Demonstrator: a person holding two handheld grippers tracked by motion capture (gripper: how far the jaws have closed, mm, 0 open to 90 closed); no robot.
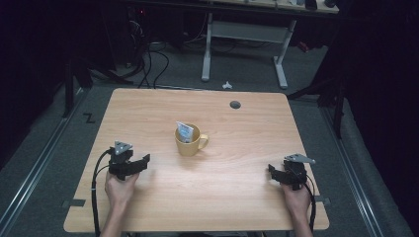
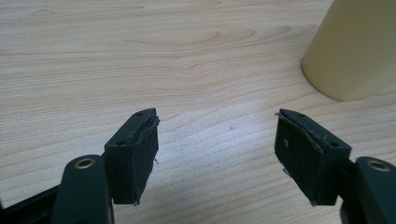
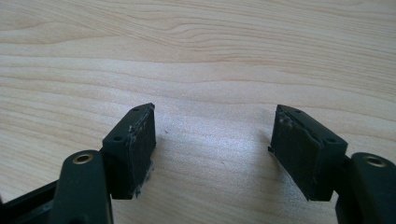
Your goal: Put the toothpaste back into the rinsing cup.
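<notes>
Both jaws are wide and empty, so ease your left hand-held gripper (image 1: 141, 162) toward the yellow mug (image 1: 189, 140); right hand-held gripper (image 1: 274, 171) just waits near the table (image 1: 148, 108) edge.

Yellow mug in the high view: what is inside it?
A small white-and-blue packet stands in the yellow mug, leaning on the far-left rim with its top poking out. Its lower part and the mug's bottom are hidden by the wall.

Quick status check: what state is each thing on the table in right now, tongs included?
Yellow mug: upright, handle to the right, untouched.
Packet: standing in the mug, leaning on its rim.
Left tongs: open, nothing between the jaws.
Right tongs: open, nothing between the jaws.
</notes>
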